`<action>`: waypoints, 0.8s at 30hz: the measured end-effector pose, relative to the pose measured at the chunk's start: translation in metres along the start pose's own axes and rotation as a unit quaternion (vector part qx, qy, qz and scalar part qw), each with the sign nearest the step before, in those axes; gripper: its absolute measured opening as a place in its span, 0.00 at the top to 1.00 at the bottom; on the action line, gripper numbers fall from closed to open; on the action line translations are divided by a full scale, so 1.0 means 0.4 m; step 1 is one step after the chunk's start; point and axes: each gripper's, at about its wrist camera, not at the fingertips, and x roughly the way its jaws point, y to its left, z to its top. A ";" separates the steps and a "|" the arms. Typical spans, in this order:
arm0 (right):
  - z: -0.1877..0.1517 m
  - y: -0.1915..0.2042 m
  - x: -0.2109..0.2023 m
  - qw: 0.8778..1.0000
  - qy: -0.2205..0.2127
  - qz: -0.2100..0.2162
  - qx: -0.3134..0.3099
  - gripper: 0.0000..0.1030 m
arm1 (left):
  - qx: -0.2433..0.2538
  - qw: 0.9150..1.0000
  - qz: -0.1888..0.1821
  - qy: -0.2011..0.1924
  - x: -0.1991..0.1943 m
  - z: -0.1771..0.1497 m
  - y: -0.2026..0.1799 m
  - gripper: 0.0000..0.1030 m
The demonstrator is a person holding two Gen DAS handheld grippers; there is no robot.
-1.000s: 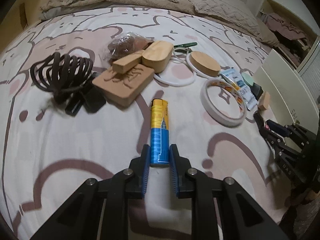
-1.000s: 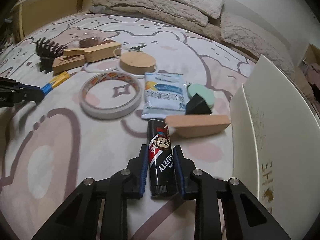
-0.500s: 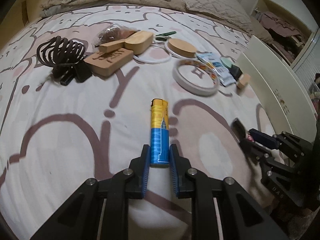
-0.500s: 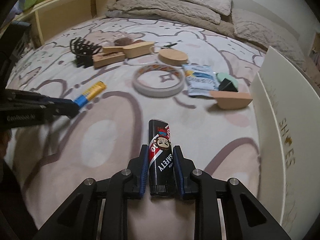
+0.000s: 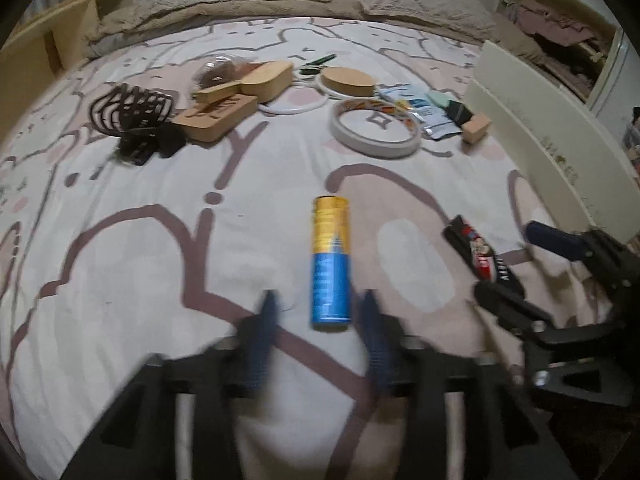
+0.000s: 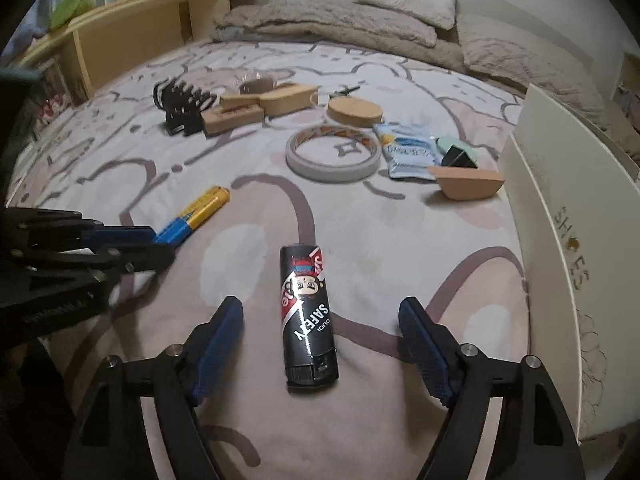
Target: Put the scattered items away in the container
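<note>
A blue and yellow lighter (image 5: 330, 264) lies on the bedsheet between the fingers of my left gripper (image 5: 320, 320). Its jaws are opening and the pads stand clear of the lighter. A black lighter with a cartoon label (image 6: 308, 320) lies between the fingers of my right gripper (image 6: 320, 308), whose jaws are also opening, wide apart and off the lighter. The right wrist view shows the left gripper (image 6: 148, 240) at the left with the blue lighter (image 6: 196, 216). The white shoe box (image 6: 560, 220) stands at the right, also seen as the box (image 5: 532, 128).
Farther up the bed lie a tape ring (image 6: 332, 154), a round wooden disc (image 6: 354, 110), wooden blocks (image 6: 234, 116), a black hair claw (image 6: 180, 100), a blue-white packet (image 6: 408, 150) and a tan wedge (image 6: 466, 186). Pillows (image 6: 404, 0) and a wooden headboard shelf (image 6: 132, 24) sit beyond.
Both grippers went from shut on their lighters to open, and each lighter now lies loose on the sheet. Both hands drew back from the pile toward the near end of the bed.
</note>
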 end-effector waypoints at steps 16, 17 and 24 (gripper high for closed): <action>-0.031 0.048 -0.021 0.985 0.018 -0.155 -0.067 0.22 | -0.076 0.990 0.117 0.024 0.031 0.044 0.146 0.33; -0.030 0.042 -0.019 0.985 0.021 -0.158 -0.063 0.22 | -0.077 0.989 0.125 0.023 0.035 0.052 0.156 0.33; -0.019 -0.010 -0.018 0.981 0.036 -0.190 -0.019 0.22 | -0.081 0.992 0.098 0.021 0.031 0.066 0.197 0.25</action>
